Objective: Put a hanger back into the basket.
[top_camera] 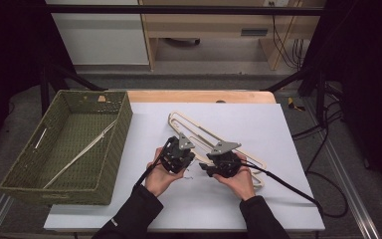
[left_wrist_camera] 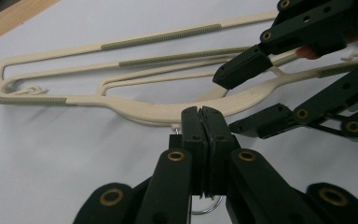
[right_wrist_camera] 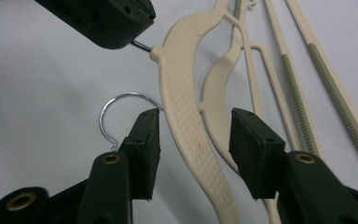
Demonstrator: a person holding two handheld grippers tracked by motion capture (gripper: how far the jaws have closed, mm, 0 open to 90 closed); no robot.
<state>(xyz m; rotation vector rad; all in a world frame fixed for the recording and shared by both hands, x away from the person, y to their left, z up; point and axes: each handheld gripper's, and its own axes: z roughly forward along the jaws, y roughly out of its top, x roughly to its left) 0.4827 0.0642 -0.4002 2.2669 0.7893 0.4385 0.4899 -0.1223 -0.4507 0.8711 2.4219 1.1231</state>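
My left gripper [left_wrist_camera: 203, 122] clamped on hanger hook [right_wrist_camera: 142, 45]; right gripper [right_wrist_camera: 196, 140] jaws apart, straddling hanger [right_wrist_camera: 186, 107] shoulder. Next: pinch, lift toward basket [top_camera: 45, 186] at 9 o'clock.

One camera sits high above the table [top_camera: 288, 209] looking down and forward, while two little cameras ride close by the cream hangers [left_wrist_camera: 135, 109] from opposite sides, and all three see those hangers.
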